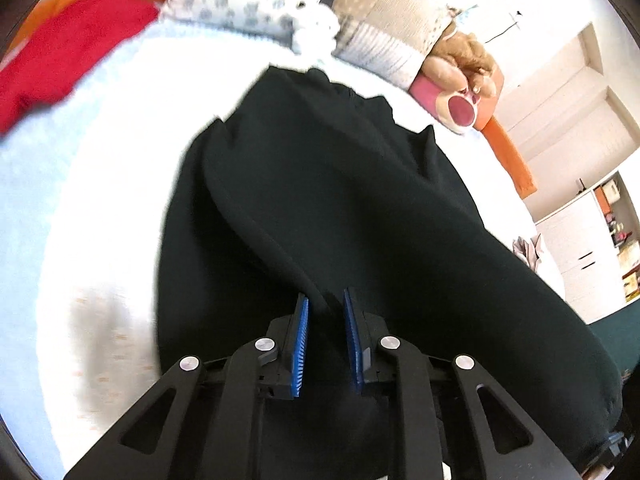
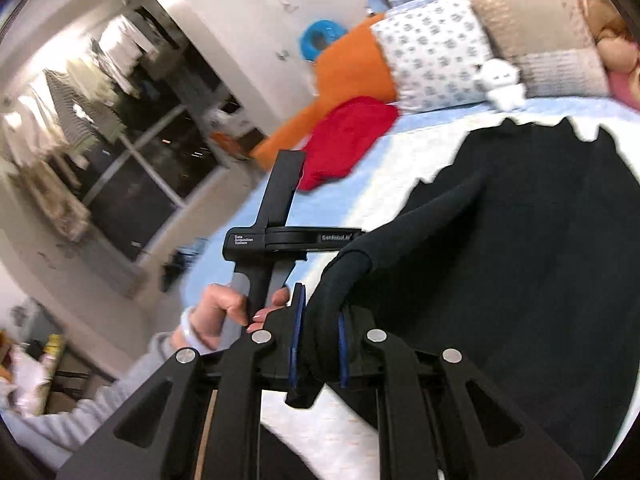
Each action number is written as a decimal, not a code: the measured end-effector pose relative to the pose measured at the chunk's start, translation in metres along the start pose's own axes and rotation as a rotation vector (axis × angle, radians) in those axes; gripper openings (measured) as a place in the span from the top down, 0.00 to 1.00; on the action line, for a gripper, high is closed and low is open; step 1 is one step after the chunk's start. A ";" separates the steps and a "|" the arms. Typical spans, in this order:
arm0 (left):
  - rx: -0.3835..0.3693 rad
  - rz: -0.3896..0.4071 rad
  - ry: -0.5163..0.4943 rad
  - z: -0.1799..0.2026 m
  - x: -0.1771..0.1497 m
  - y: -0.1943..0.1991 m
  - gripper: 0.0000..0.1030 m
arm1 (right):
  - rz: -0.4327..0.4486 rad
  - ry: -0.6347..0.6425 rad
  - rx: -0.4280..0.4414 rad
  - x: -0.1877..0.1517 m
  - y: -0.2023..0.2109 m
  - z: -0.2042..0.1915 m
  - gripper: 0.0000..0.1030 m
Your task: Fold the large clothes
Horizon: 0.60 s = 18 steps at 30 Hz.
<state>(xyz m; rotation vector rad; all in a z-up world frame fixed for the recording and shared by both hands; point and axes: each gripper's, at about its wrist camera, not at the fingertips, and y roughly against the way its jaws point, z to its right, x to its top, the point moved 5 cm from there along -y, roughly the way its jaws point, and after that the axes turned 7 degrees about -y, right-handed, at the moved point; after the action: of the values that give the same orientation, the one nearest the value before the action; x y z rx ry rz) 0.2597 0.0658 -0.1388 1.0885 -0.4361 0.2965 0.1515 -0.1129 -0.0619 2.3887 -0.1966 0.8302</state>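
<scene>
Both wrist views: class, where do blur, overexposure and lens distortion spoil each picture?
Left wrist view: bedspread washed out white, red garment smeared, black garment without detail. Right wrist view: window and hanging clothes streaked by motion blur, straight frames bowed by the fisheye, corners vignetted.

- The large garment is plain black.
- The bed cover is pale blue-white.
- A folded cloth is bright red.
- The pillow is white with a grey repeated print.
- A cushion is orange.
- Gripper pads are blue on black frames.
- The sleeve is light grey.
</scene>
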 end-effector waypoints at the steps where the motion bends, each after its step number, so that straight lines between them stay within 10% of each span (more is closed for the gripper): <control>1: 0.007 0.001 -0.007 0.000 -0.002 0.006 0.79 | 0.004 0.001 -0.001 -0.003 0.001 0.001 0.86; 18: -0.021 -0.175 0.031 -0.013 -0.072 -0.078 0.65 | -0.128 -0.233 -0.255 -0.123 -0.031 0.140 0.86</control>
<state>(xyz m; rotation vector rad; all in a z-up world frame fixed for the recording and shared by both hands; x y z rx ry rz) 0.2335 0.0418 -0.2401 1.0922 -0.3138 0.1537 0.1357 -0.1757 -0.2391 2.2252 -0.2245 0.4384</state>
